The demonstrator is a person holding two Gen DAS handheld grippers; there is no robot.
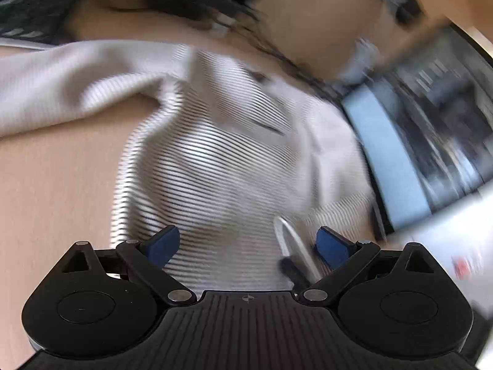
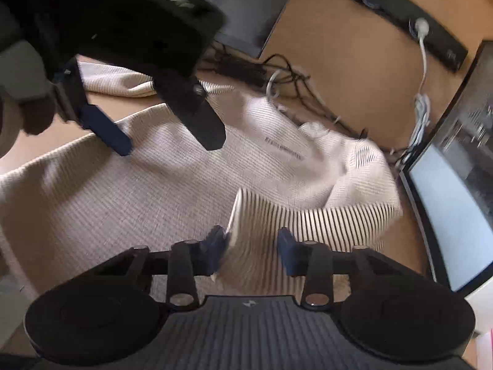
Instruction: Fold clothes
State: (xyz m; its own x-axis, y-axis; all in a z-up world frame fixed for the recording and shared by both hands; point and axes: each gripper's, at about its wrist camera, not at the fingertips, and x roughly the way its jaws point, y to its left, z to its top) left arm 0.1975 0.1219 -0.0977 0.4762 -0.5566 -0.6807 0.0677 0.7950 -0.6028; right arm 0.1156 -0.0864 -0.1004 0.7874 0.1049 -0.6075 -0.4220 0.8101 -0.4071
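- Right beside the monitor [image 2: 446, 203] on the wooden desk [image 1: 55, 191]: a striped knit sweater [image 2: 172, 185], spread out flat.
- Open bare desk on the sweater's left in the left wrist view; tangled cables [image 2: 277, 74] past its far edge.
- Long way of the sweater: slanting from near left to far right, sleeve [image 1: 61, 89] reaching off left.
- Left gripper [image 1: 248, 246]: fingers spread wide, gripping nothing, hanging over the sweater.
- Right gripper [image 2: 251, 246]: fingers apart, with a raised fold of the sweater between them, not pinched.
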